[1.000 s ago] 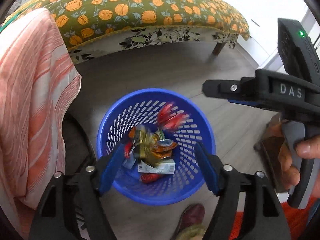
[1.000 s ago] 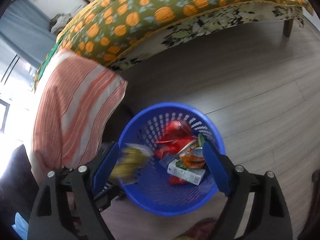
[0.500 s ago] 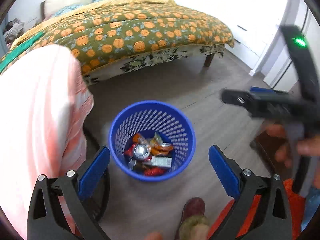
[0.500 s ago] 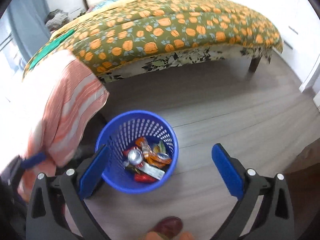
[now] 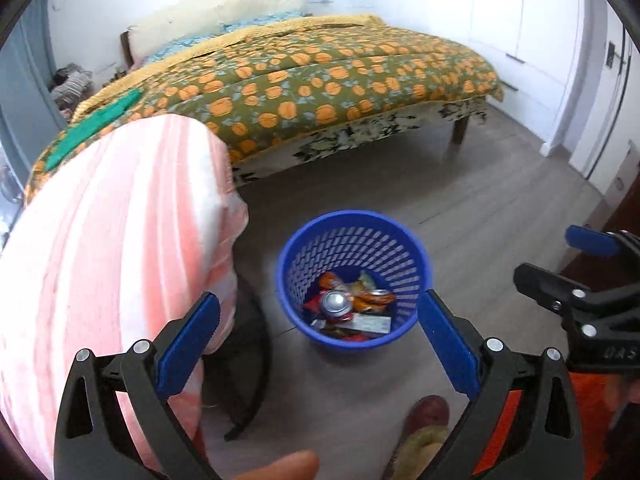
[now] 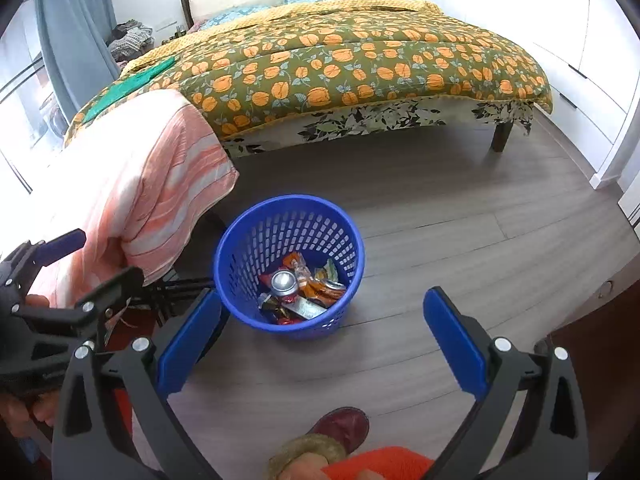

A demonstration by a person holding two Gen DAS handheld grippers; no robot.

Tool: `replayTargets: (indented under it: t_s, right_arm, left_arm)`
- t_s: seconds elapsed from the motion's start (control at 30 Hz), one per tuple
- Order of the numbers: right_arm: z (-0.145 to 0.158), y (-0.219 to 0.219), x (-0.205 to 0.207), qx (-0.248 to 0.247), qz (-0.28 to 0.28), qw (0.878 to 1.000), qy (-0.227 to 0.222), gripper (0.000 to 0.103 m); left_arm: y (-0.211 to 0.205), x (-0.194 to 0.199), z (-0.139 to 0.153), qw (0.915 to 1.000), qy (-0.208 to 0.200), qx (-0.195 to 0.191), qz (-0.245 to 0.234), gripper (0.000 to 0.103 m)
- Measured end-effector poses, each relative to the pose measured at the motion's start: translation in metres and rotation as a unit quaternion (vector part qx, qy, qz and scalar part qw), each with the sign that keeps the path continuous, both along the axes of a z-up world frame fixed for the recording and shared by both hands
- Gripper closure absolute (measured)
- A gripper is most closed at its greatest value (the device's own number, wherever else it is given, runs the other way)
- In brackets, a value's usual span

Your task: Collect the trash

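A blue plastic basket (image 5: 304,248) (image 6: 240,240) stands on the grey wooden floor and holds a silver can (image 5: 335,302) (image 6: 283,280), orange and red wrappers (image 5: 370,298) (image 6: 316,286) and a small white carton (image 5: 370,324). My left gripper (image 5: 318,336) hangs open above and in front of the basket with nothing between its blue pads. My right gripper (image 6: 322,338) is open too and empty, above the floor just right of the basket. Each gripper shows at the edge of the other's view, the right gripper (image 5: 560,258) and the left gripper (image 6: 96,256).
A bed (image 6: 340,56) with an orange pumpkin-print cover fills the back. A pink striped cloth (image 5: 100,240) (image 6: 160,176) drapes over a black-framed stand at the left, close to the basket. The person's foot in a dark red slipper (image 6: 344,428) is at the bottom. White cupboards (image 6: 580,60) line the right.
Both grippers have opened wide and drawn up and back from the basket, which now looks smaller. The trash that was dropping between the pads now lies in the basket.
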State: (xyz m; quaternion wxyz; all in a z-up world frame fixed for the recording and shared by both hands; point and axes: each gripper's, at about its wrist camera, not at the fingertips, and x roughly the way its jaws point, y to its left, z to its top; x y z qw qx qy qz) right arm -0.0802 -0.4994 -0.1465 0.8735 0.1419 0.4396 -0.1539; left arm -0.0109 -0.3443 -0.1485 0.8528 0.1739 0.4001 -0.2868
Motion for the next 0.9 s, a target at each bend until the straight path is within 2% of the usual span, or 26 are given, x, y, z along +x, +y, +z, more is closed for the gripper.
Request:
replayTargets:
  t_s: [0.17, 0.37, 0.9]
  right_arm:
    - [0.001, 0.006, -0.005, 0.002, 0.006, 1.000, -0.005, 0.005]
    - [-0.001, 0.006, -0.004, 0.004, 0.009, 1.000, -0.003, 0.005]
    - [-0.005, 0.008, -0.007, 0.003, 0.019, 1.000, 0.006, 0.005]
  left_arm:
    - [0.008, 0.001, 0.000, 0.9996, 0.027, 0.000, 0.006, 0.005]
    - [0.014, 0.004, -0.007, 0.9983, 0.054, -0.019, 0.005, 0.005]
    - [0.010, 0.005, -0.010, 0.9985, 0.053, -0.005, 0.013, 0.005]
